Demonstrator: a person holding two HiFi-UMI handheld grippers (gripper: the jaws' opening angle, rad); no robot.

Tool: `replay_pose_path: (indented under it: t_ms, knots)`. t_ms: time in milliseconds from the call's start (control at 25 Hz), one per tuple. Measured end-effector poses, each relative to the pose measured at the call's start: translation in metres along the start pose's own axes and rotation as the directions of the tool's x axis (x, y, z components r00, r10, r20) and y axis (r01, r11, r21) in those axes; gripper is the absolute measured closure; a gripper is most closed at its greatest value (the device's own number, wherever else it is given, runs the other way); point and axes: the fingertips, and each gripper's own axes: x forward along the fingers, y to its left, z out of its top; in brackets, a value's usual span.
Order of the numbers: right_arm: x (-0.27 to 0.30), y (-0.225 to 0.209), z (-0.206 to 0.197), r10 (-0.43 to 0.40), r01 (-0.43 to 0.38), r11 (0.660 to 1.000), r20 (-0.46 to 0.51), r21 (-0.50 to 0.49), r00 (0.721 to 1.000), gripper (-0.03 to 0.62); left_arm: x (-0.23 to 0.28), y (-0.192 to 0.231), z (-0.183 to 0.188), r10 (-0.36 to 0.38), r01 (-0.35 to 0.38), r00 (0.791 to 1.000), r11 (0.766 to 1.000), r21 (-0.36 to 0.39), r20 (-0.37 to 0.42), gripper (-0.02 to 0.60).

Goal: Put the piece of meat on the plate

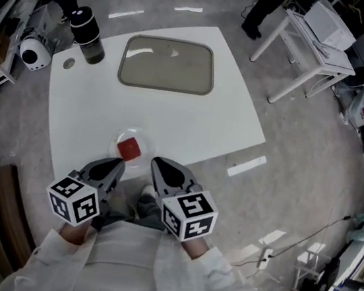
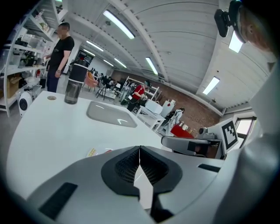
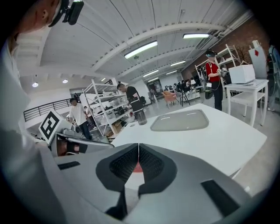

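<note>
The left claw (image 1: 118, 164) and the right claw (image 1: 156, 164) hang side by side over the near edge of the white tabletop (image 1: 191, 126). Each one's jaws are pressed together with nothing between them. Both point forward and slightly down, with their marker cubes back towards the person's white sleeves.

Just ahead of the two tips, in the gap between them and a little nearer the left claw, sits a small clear round plate (image 1: 117, 142). The red square piece of meat (image 1: 129, 148) lies flat on it, touching neither claw. In the right gripper view, a sliver of red shows through the slit below the closed jaws.

Further ahead across bare tabletop, a shallow grey rectangular tray with rounded corners (image 1: 168, 64) is set into the surface. Ahead and to the left of the left claw, near the far corner, stands a dark tumbler with a black lid (image 1: 89, 35), with a small round disc (image 1: 68, 63) beside it on the table.

Off the table, a white round device (image 1: 33, 54) lies on the floor beyond the left edge. Far ahead and to the right of the right claw stands a white side table (image 1: 315, 42). People stand by shelving in the background.
</note>
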Motion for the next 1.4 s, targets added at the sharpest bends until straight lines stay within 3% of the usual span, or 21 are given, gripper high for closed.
replay_pose_path:
  t_ms: [520,1400]
  knots:
    - [0.011,-0.006,-0.016,0.012,-0.01,0.999,-0.072,0.035,0.997,0.579,0.009,0.019,-0.006,0.024,-0.026,0.999,0.998,-0.063,-0.039,0.572]
    - [0.029,-0.005,-0.02,-0.052,0.061,0.993,-0.102,0.097,0.993,0.579,0.0,0.041,0.007,-0.029,0.024,0.997,0.997,-0.077,-0.068,0.571]
